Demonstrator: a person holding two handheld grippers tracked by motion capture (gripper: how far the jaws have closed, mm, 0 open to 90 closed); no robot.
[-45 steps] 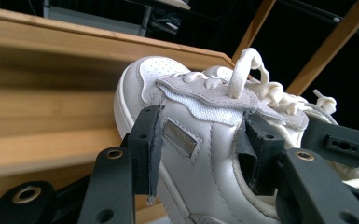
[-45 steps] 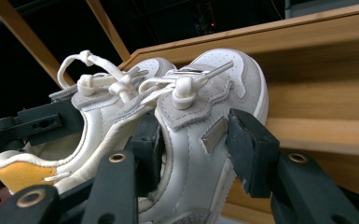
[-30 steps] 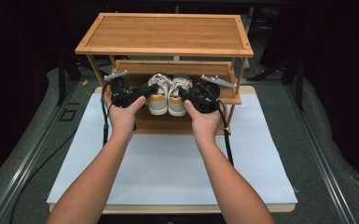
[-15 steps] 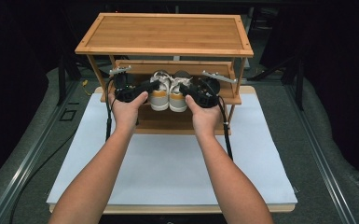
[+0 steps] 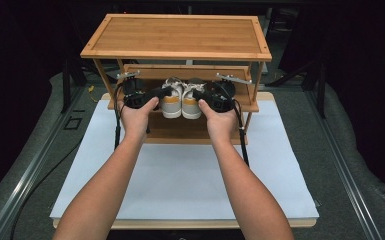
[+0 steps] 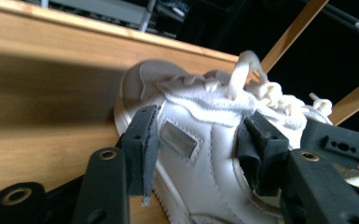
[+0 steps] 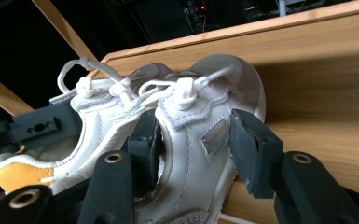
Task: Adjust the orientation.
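A pair of white sneakers with orange heel patches stands side by side on the middle shelf (image 5: 252, 106) of a bamboo rack. My left gripper (image 5: 161, 93) (image 6: 200, 140) is shut on the left sneaker (image 5: 171, 101) (image 6: 214, 112): one jaw presses its outer side and the other sits inside the opening. My right gripper (image 5: 200, 94) (image 7: 196, 140) grips the right sneaker (image 5: 191, 103) (image 7: 200, 107) the same way. In the right gripper view the left sneaker (image 7: 98, 121) lies just beyond. Heels face the person.
The rack's top shelf (image 5: 180, 35) overhangs the sneakers closely. A lower shelf (image 5: 180, 131) runs beneath them. Slanted wooden struts (image 6: 303, 28) cross behind. The rack stands on a white board (image 5: 180, 180) with open room in front. Cables (image 5: 241, 145) trail down from both grippers.
Both hands have pushed forward and up, carrying the sneakers deeper onto the middle shelf. Over the last half second they hardly moved.
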